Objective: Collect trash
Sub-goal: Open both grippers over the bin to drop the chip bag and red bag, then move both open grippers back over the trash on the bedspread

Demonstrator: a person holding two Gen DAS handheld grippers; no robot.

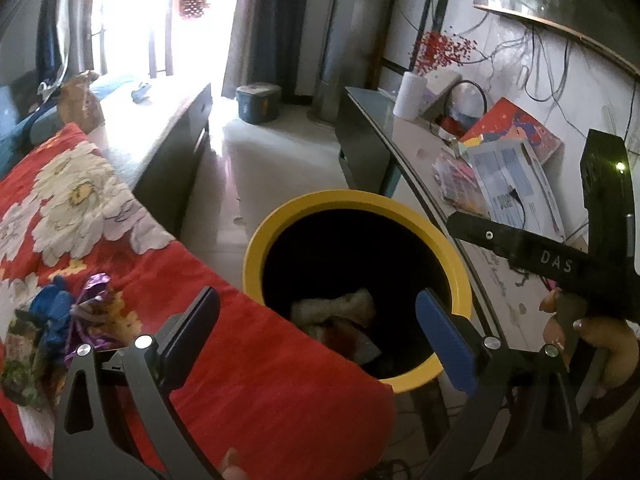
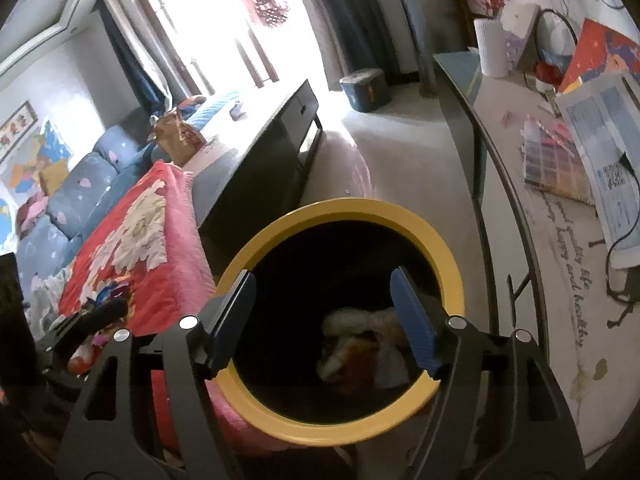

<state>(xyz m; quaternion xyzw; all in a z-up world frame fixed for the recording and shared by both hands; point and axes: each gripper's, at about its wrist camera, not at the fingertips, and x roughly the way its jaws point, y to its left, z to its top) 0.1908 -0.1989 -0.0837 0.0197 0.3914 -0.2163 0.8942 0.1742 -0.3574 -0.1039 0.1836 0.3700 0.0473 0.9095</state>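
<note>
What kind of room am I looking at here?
Most likely a lived-in home living room: a cushioned blue sofa, a red floral blanket, curtained bright windows, and a cluttered side table beside a yellow-rimmed trash bin.

The bin has a yellow rim and a black inside; crumpled cream and reddish scraps lie at its bottom. The blanket beside it is red with large white flowers and a pink edge. Near its left edge lie shiny purple and blue wrappers. The sofa cushions are grey-blue with small pink spots. On the pale marbled table, with black script, sit a white roll, a red box, a blue-printed sheet and a pink-and-purple checked packet. Both grippers have black frames and blue pads.
</note>
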